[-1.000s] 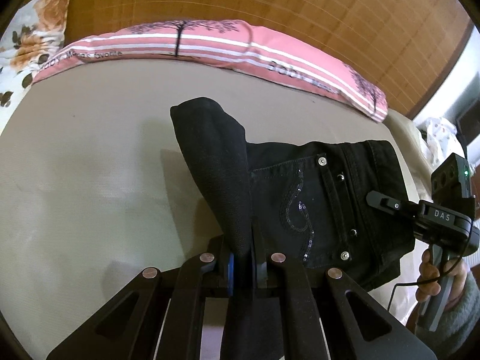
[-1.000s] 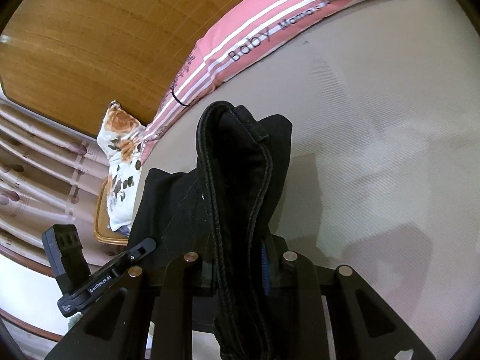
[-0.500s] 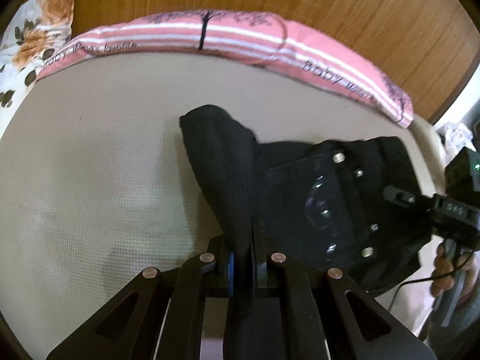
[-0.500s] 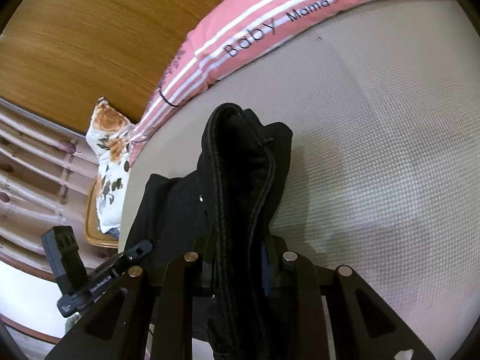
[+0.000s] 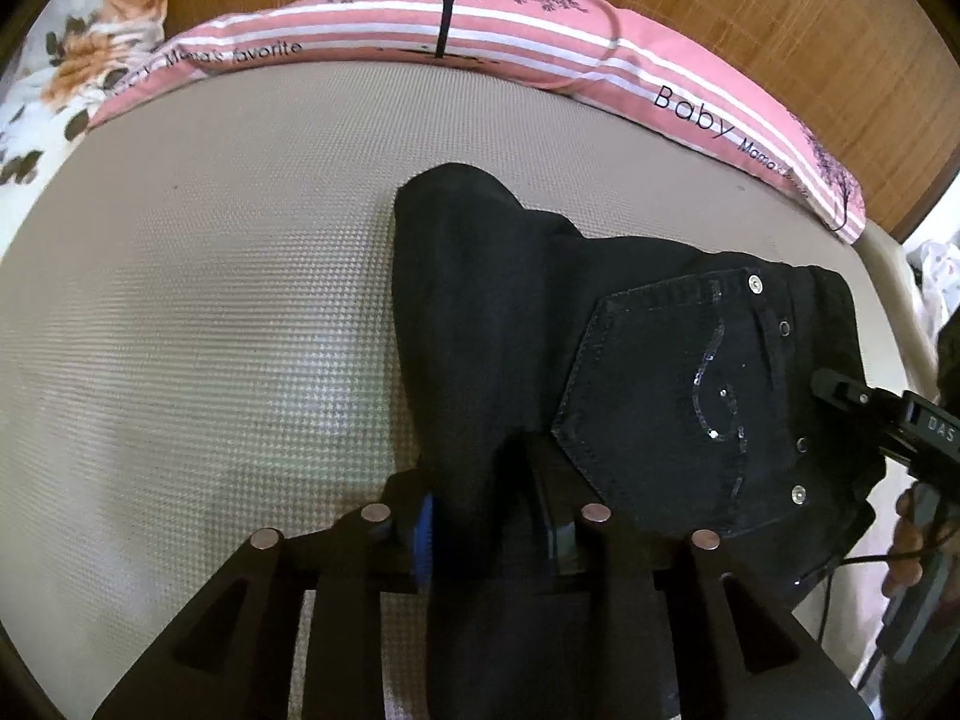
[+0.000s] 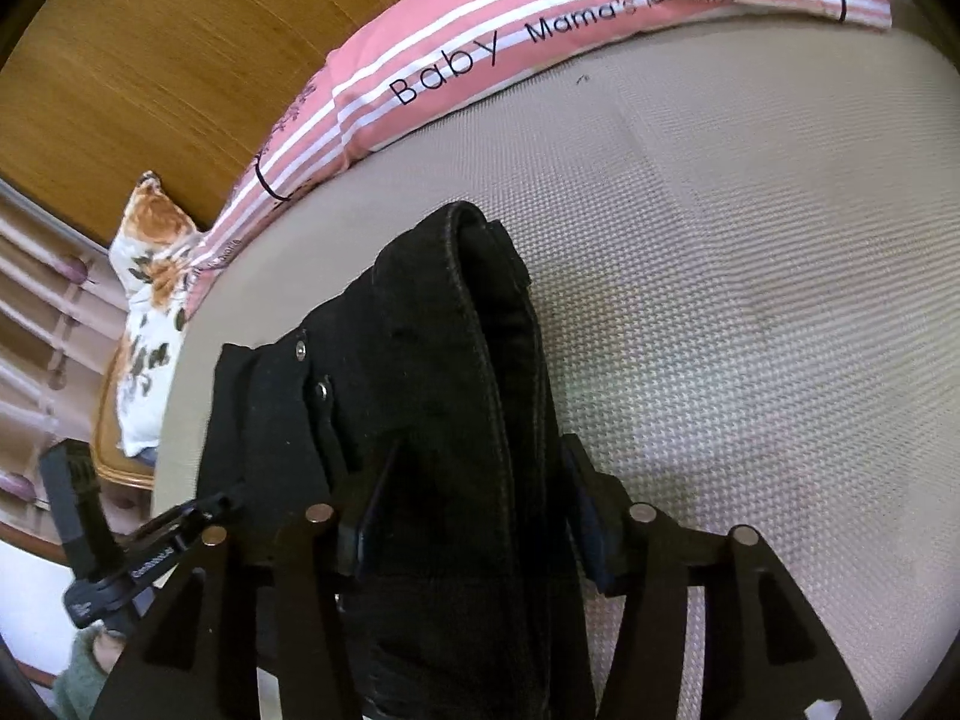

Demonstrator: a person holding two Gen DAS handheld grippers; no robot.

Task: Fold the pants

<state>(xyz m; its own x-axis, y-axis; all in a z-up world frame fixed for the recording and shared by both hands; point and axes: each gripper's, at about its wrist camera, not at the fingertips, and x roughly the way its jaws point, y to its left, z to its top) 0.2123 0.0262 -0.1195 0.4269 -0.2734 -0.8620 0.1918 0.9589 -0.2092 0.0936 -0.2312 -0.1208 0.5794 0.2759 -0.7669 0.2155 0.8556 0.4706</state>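
Black jeans [image 5: 600,348] lie folded on a beige textured mattress [image 5: 210,330], back pocket with sequin swirl [image 5: 714,390] facing up. My left gripper [image 5: 486,516] has its jaws parted with a fold of the leg cloth still between them. In the right wrist view the jeans' waistband edge [image 6: 468,360] runs up between my right gripper's [image 6: 474,510] jaws, which stand wide apart around it. The right gripper also shows at the right edge of the left wrist view [image 5: 888,414], and the left one at the lower left of the right wrist view [image 6: 138,552].
A pink striped pillow [image 5: 480,42] lies along the far edge of the mattress against a wooden headboard [image 5: 780,12]. A floral pillow [image 5: 72,72] sits at the far left corner. The mattress edge drops off at the right [image 5: 900,300].
Both grippers lowered the jeans towards the mattress and moved forward. Both pairs of jaws, shut on the cloth before, have now spread apart.
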